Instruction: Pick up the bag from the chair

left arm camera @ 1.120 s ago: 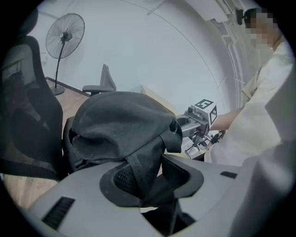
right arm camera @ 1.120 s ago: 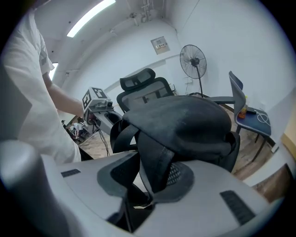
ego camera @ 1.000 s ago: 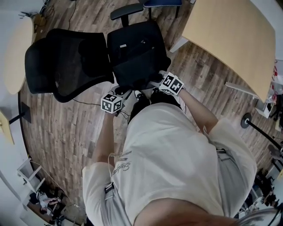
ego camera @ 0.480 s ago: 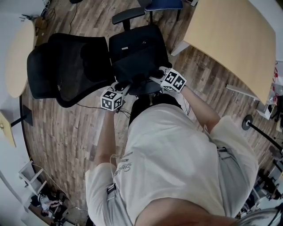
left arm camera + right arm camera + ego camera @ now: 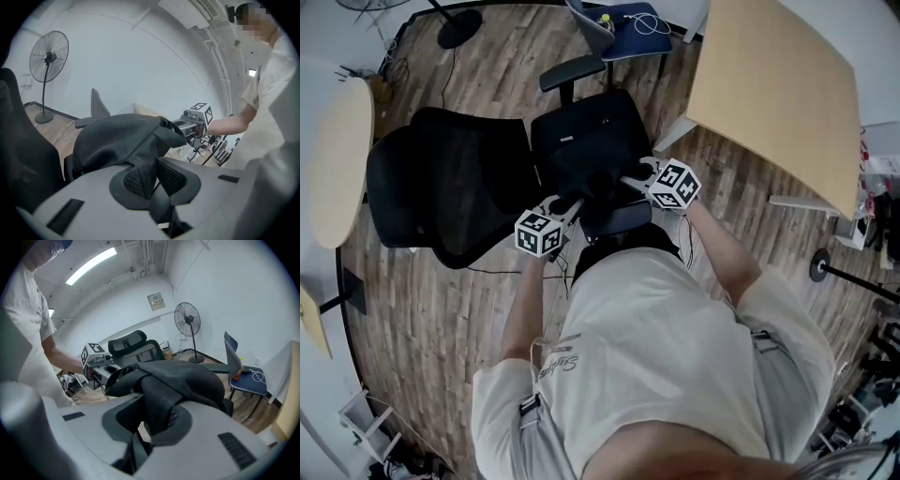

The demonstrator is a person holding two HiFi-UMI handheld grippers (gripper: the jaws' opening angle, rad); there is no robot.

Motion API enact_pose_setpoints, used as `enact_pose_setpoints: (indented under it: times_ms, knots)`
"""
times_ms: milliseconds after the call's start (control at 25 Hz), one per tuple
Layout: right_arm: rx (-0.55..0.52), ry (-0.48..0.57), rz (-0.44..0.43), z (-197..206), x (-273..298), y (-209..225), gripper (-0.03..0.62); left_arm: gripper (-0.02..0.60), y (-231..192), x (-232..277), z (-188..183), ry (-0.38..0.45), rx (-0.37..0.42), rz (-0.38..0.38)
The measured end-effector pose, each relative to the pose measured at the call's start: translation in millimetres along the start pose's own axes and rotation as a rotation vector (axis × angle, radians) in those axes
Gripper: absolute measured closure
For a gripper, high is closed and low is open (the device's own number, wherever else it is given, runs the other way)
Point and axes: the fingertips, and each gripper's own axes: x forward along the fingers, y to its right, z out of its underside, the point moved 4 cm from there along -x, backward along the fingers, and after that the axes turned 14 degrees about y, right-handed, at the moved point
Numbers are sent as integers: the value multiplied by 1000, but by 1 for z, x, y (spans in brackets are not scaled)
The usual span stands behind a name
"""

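Left gripper (image 5: pixel 151 180): fingers closed on a fold of black webbing of the bag (image 5: pixel 117 140); the jaws have just been closing, with the fabric pinched between the pads. Right gripper (image 5: pixel 152 423): same, fingers clamped on a strap at the opposite side, and these jaws have also just been closing. So the grasp looks done on both sides. What's left, as I read it, is the lift clear and away. The bag hangs bunched between the two grippers directly over the seat of the chair (image 5: pixel 450 187). The fabric is pulled up at both grip points, but I can't tell if its bottom is off the seat yet. View differences: only the gripper views show the pinch itself, and each one also catches the other gripper across the bag. The head view hides both contacts under the marker cubes. It alone gives the layout: the bag over the seat, the backrest to the left of it, the armrest (image 5: pixel 572 70) beyond it. It is also the only view showing the whole of the wooden counter (image 5: pixel 787 84) to the right of the chair. Beyond the chair, both gripper views show a standing fan (image 5: pixel 187 317), and the right gripper view gives the blue chair (image 5: pixel 243 376) with small items on it.
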Motion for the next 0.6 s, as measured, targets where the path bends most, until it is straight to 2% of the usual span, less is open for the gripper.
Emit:
enact_pose_setpoints:
  times_ms: [200,440,600]
  knots:
    - [-2,100,59,-41,7,21,563,529,-16,10,-51,83,35,35]
    - [-27,149,42,-74,1,35,565,531,-23,24,-92,123,73,17]
    - [-28,212,16,-100,-10,33,565,531,-11,24,-118,161,102,8]
